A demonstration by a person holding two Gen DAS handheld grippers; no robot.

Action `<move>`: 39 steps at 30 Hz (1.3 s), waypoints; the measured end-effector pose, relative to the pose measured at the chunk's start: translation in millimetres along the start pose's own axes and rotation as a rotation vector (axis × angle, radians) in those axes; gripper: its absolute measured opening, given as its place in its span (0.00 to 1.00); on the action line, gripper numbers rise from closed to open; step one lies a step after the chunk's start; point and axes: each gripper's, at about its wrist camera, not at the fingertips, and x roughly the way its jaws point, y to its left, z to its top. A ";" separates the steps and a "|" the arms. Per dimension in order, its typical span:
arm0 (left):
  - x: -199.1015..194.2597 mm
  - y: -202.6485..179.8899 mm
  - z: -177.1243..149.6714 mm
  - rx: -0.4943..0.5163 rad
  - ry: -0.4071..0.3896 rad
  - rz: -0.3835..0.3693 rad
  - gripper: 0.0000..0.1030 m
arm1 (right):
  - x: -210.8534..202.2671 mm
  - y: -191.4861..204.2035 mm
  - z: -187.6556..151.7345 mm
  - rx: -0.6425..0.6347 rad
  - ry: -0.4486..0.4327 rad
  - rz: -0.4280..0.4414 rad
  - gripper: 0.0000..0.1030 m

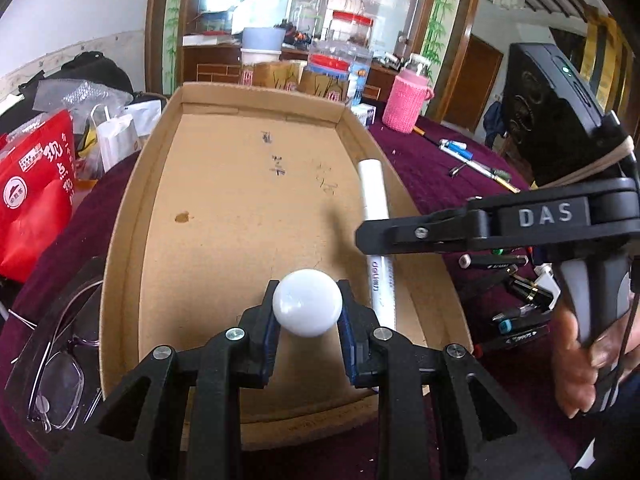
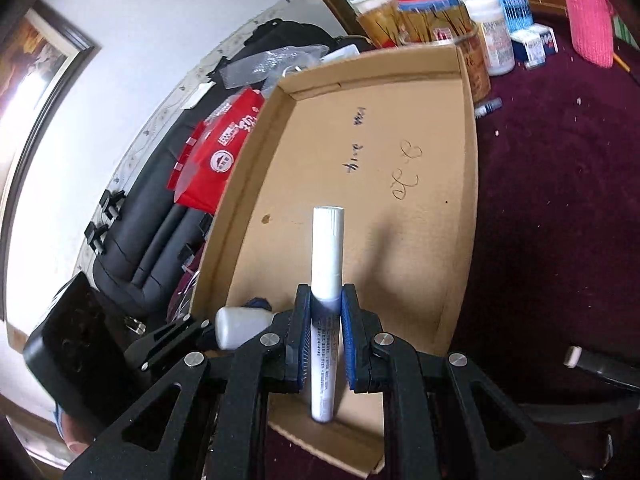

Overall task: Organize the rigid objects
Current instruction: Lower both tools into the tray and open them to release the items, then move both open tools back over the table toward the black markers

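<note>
Bright daylight, window glare, soft shadows, fisheye-bent edges, slight blur.

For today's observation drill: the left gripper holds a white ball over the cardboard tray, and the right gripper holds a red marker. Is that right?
Only the colour is wrong. In the right wrist view, the right gripper holds a white marker, not a red one.

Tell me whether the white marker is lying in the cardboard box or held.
Held. The right claw is shut on the white marker, which hangs over the cardboard box.
</note>
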 end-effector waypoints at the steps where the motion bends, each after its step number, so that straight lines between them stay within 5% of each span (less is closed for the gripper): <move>1: 1.7 -1.0 0.4 -0.001 0.006 0.003 0.23 | 2.3 -3.1 -0.3 0.009 0.001 -0.001 0.13; 9: 7.0 1.3 -1.5 -0.007 0.046 0.018 0.23 | 8.1 -10.4 -5.5 0.000 -0.006 -0.036 0.15; 15: 3.5 3.1 -3.0 -0.022 0.043 0.011 0.47 | 3.2 -8.3 -6.2 -0.003 -0.008 -0.051 0.28; 28: -53.9 18.1 -12.9 -0.085 -0.080 0.103 0.48 | 12.3 25.5 -47.6 -0.119 0.091 -0.020 0.30; 35: -71.1 -0.8 -12.8 -0.037 -0.109 0.103 0.48 | 5.4 27.0 -64.4 -0.132 0.128 0.048 0.30; 39: -78.7 -19.3 -10.8 0.009 -0.124 0.076 0.48 | -24.1 15.5 -71.6 -0.106 0.048 0.096 0.30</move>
